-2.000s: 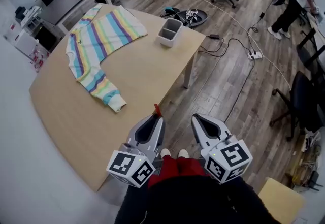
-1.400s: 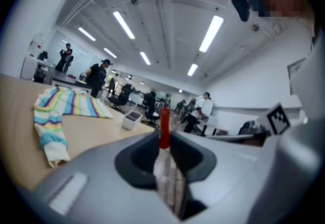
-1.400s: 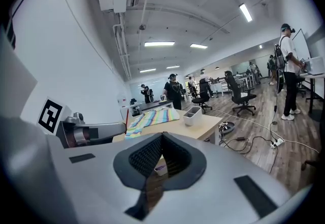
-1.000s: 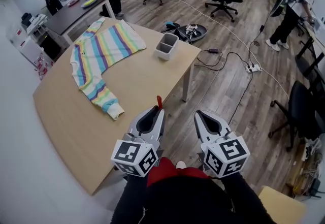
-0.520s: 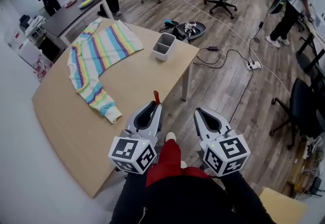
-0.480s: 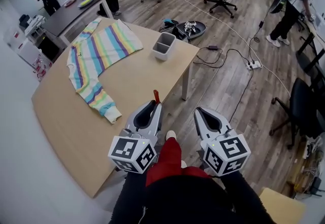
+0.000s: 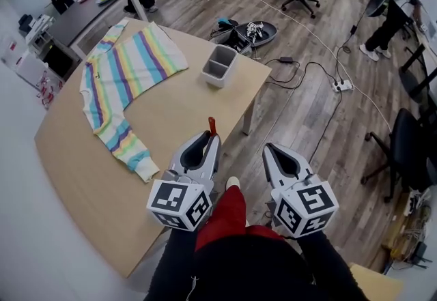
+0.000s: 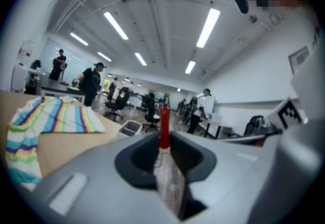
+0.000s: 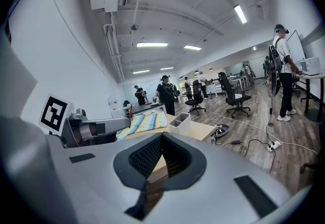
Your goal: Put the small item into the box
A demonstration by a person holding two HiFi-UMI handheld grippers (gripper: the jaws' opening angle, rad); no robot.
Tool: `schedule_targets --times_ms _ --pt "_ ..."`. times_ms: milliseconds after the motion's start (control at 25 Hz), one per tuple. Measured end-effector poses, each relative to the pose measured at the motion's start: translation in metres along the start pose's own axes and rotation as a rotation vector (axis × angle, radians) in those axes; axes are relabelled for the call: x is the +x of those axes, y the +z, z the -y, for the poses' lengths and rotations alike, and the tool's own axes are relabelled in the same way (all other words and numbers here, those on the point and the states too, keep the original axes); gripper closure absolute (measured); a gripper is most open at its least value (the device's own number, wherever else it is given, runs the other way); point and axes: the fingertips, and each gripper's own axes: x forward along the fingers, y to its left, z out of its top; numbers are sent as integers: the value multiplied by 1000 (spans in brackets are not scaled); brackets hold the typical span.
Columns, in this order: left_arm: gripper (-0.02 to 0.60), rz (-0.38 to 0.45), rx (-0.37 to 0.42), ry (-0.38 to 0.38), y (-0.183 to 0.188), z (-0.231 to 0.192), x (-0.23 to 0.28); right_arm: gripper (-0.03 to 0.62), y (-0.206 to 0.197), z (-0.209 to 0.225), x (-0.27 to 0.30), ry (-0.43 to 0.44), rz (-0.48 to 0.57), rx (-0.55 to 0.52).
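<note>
The desk [image 7: 184, 98] fills the left half of the head view. On it, the sweater [image 7: 123, 74] lies toward the upper left, and the box [image 7: 218, 66] stands to its right, near the desk's upper right corner. At lower centre the left gripper [image 7: 210, 139] and right gripper [image 7: 270, 151] sit side by side, apart. The small item [image 7: 212, 125] sticks out from between the left one's fingers, below the box. A power strip [image 7: 339, 85] lies on the floor at right.
</note>
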Motion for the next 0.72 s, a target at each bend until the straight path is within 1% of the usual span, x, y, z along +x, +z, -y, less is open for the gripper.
schedule_targets --times_ms 360,720 --pt "512 -49 -8 4 5 -44 51 586 17 13 69 26 -36 12" --pt "512 -79 -40 -10 7 -82 93 586 31 26 125 13 -68 17"
